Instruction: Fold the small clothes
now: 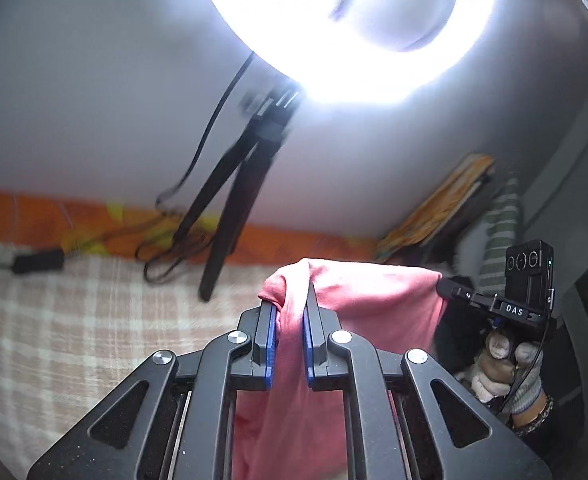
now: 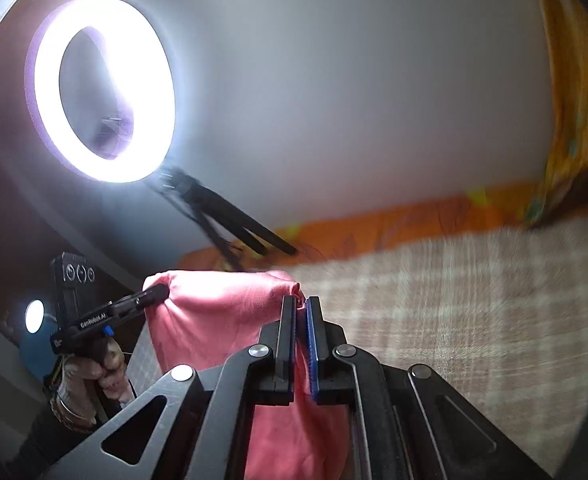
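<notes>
A pink garment (image 1: 377, 308) hangs stretched between both grippers above the checked blanket (image 1: 74, 320). My left gripper (image 1: 289, 308) is shut on one bunched top corner of the pink cloth, which drops down between its blue pads. In the left wrist view the right gripper (image 1: 443, 285) pinches the other corner at the right, held by a gloved hand (image 1: 501, 368). In the right wrist view my right gripper (image 2: 301, 304) is shut on a corner of the pink garment (image 2: 222, 316), and the left gripper (image 2: 158, 292) clamps the far corner at the left.
A lit ring light (image 2: 104, 90) on a black tripod (image 1: 230, 216) stands at the back by the white wall, with cables (image 1: 166, 248) trailing onto an orange sheet (image 1: 74, 220). Books and striped cloth (image 1: 497, 232) lie at the right of the left wrist view.
</notes>
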`<state>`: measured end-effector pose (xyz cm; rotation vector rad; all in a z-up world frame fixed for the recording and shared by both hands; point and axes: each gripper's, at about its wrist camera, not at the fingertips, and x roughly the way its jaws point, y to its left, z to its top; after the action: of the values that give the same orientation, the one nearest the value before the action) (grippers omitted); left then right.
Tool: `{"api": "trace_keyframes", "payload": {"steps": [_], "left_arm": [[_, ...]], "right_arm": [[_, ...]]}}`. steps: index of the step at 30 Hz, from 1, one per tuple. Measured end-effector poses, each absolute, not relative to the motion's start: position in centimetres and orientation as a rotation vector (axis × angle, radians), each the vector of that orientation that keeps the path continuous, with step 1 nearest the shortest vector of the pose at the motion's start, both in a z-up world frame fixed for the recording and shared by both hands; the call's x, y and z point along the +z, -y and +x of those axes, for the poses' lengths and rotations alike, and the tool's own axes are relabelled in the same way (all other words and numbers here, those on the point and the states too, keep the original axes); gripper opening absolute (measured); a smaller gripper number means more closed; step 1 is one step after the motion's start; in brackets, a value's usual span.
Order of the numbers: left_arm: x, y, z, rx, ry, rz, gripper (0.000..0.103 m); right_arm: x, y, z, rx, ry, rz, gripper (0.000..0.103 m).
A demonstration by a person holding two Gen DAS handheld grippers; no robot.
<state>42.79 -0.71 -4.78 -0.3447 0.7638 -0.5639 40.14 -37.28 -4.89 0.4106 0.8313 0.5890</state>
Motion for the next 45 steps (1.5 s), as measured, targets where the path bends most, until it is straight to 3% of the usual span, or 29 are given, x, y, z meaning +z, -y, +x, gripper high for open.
{"api": "trace_keyframes", "payload": {"steps": [4,8,18,28,30,37,45], "left_arm": [[-0.3,0.5,38.5,-0.567,-0.628,-0.256,0.009],[-0.3,0.1,32.9,-0.584,-0.586,-0.169,0.009],[-10.9,1.6,21.0,-0.639,-0.761,0.003,0.009],[-12.2,2.2,13.3,-0.711,-0.830,0.221,0.012],[-11.8,1.4,12.4,-0.708,-0.826,0.223,0.019],[-12.1,1.4,13.8,-0.630,-0.783,0.150,0.022],[-14.0,5.0,13.3,-0.632,-0.739,0.312,0.022]], "right_arm": [[0.6,36.6,35.5,0.617,-0.715,0.287,0.002],[1.8,35.7,30.4,0.645,-0.670,0.201,0.002],[-7.4,35.3,17.4,0.666,-0.809,0.074,0.002],[-10.1,35.6,10.7,0.640,-0.935,-0.130,0.006],[-9.4,36.0,9.8,0.619,-0.933,-0.118,0.023],[-7.2,31.2,9.2,0.685,-0.826,-0.132,0.029],[-10.4,24.1,9.0,0.717,-0.801,-0.444,0.029]]}}
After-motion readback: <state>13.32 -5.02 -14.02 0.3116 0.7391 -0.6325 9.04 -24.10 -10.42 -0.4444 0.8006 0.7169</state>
